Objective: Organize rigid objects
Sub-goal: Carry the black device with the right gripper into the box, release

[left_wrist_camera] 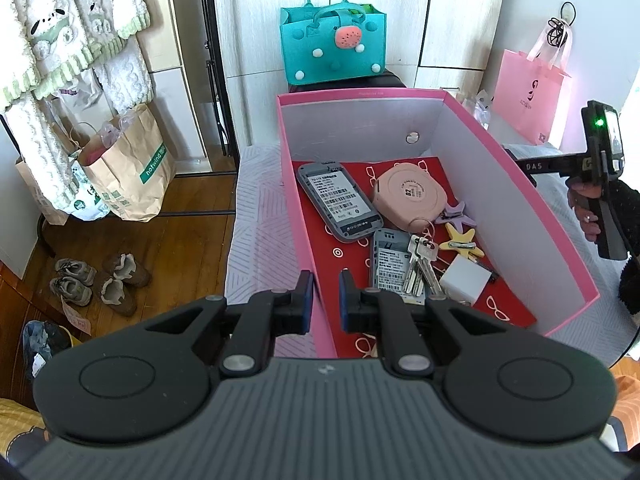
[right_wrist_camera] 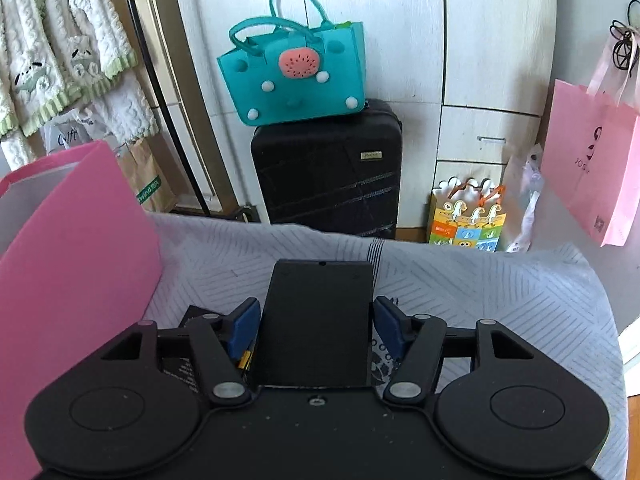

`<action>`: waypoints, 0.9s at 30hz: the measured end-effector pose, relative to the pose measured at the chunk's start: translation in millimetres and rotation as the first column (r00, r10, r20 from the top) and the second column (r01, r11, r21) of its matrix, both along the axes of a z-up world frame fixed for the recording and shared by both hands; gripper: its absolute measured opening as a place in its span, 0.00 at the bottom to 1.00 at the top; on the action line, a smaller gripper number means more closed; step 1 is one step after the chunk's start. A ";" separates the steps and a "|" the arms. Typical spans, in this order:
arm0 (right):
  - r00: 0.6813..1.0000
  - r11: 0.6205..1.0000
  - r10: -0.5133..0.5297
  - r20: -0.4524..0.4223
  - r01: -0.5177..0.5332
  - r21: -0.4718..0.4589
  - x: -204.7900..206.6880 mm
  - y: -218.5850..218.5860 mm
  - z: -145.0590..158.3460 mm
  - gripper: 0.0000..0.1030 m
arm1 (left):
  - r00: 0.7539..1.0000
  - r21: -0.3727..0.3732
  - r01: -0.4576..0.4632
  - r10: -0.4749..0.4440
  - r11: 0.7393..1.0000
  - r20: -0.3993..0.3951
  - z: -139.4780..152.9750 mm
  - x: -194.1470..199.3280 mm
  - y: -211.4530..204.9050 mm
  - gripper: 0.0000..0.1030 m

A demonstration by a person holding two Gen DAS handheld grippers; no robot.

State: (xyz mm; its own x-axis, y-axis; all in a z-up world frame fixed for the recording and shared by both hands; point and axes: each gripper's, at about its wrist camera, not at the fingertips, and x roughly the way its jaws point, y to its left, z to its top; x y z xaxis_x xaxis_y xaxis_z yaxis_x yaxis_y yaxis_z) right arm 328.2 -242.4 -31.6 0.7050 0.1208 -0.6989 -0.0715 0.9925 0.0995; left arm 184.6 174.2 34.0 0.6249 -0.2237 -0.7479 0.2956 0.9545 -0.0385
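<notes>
An open pink box (left_wrist_camera: 520,200) stands on the cloth-covered table. It holds a grey labelled device (left_wrist_camera: 338,200), a round pink case (left_wrist_camera: 410,194), keys (left_wrist_camera: 418,264), a white cube (left_wrist_camera: 466,280) and two star-shaped clips (left_wrist_camera: 462,240). My left gripper (left_wrist_camera: 325,294) is shut on the box's near left wall. Right of the box (right_wrist_camera: 80,260), my right gripper (right_wrist_camera: 318,322) is open around a flat black rectangular object (right_wrist_camera: 320,312) lying on the cloth. A narrow gap shows at each blue pad (right_wrist_camera: 246,320). A hand holds the right gripper's handle (left_wrist_camera: 604,184).
A teal felt bag (right_wrist_camera: 296,76) sits on a black suitcase (right_wrist_camera: 328,176) behind the table. A pink paper bag (right_wrist_camera: 588,160) hangs at the right. Another dark printed item (right_wrist_camera: 188,360) lies under the right gripper's left finger. Paper bags (left_wrist_camera: 128,176) and shoes (left_wrist_camera: 96,284) are on the floor, left.
</notes>
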 end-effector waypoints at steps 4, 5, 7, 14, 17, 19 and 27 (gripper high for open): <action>1.000 1.000 -0.008 0.001 0.008 0.017 -2.0 -3.0 -2.9 0.66 | 1.000 0.011 0.003 -0.003 1.000 0.002 0.1 -0.4 -0.7 0.11; 1.000 1.000 -0.011 -0.005 0.011 0.014 -1.9 -3.4 -2.2 0.65 | 1.000 0.016 0.005 -0.005 1.000 0.002 0.2 -0.1 -0.5 0.11; 1.000 1.000 -0.006 -0.018 0.006 0.006 -3.0 -4.4 -0.8 0.65 | 1.000 0.019 0.005 -0.005 1.000 -0.004 1.2 0.7 0.8 0.11; 0.995 0.998 0.047 -0.083 -0.042 0.051 -23.7 -11.9 5.0 0.65 | 1.000 0.033 0.008 -0.008 0.999 -0.001 3.3 -0.2 -0.9 0.11; 0.995 0.999 0.047 -0.086 -0.045 0.029 -35.4 -13.3 8.6 0.65 | 1.000 0.036 0.008 -0.007 0.999 -0.005 4.2 1.3 -3.8 0.11; 0.995 0.998 0.048 -0.082 -0.046 0.032 -42.9 -15.7 11.7 0.65 | 1.000 0.039 0.008 -0.008 0.999 -0.004 4.4 1.3 -4.2 0.11; 0.990 0.997 0.069 -0.119 -0.071 -0.010 -58.5 -21.1 2.9 0.65 | 1.000 0.029 0.007 -0.007 1.000 -0.004 2.9 0.3 -3.4 0.11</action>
